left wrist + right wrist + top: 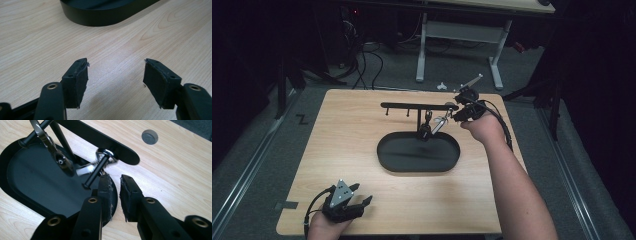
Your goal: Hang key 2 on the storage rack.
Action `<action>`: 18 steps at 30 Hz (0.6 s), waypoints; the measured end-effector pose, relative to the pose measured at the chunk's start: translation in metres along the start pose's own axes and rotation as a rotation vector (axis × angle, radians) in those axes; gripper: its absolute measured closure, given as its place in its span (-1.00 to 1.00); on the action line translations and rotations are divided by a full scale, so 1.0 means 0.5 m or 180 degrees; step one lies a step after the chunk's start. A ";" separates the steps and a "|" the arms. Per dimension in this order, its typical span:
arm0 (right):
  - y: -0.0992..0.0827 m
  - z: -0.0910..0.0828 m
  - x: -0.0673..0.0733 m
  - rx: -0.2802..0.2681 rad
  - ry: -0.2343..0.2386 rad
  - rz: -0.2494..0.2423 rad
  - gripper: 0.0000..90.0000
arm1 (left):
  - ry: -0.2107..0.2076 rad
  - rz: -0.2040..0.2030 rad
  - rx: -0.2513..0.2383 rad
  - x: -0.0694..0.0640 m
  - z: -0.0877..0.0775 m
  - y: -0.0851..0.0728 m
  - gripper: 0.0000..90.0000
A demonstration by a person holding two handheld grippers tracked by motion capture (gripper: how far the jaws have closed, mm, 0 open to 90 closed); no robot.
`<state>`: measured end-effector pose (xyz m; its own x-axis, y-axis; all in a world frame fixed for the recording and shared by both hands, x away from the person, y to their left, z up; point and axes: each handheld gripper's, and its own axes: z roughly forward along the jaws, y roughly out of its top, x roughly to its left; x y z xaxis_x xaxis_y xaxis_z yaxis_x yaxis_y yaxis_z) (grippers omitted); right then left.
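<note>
Two tongs: my left tongs [358,202] rest agape on the worktop [337,150]; my right tongs [115,180] stand slightly apart, gripping nothing, beside the shiny ring [105,153] on the rack [100,141]. I judge a stray nudge could knock it off its peg [96,173].

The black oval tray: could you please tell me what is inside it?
Inside the black oval tray, the stand's post rises from the far end. A shiny metal piece hangs above; it hides the floor beneath it.
</note>
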<state>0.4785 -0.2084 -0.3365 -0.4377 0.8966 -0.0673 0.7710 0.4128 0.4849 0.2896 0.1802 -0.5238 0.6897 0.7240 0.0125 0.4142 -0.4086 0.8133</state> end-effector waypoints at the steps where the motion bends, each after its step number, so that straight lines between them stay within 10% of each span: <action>1: -0.004 -0.003 -0.001 -0.0006 -0.0013 -0.0019 0.72 | 0.0000 0.0000 -0.0003 0.000 0.000 0.000 -0.19; 18: -0.127 0.029 -0.022 -0.0163 -0.0094 0.0137 0.24 | -0.0025 0.0044 0.0021 -0.003 0.007 0.004 -0.19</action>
<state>0.4413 -0.2421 -0.3792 -0.3901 0.9180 -0.0708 0.7639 0.3656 0.5318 0.2912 0.1765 -0.5243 0.6999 0.7140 0.0191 0.4085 -0.4221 0.8093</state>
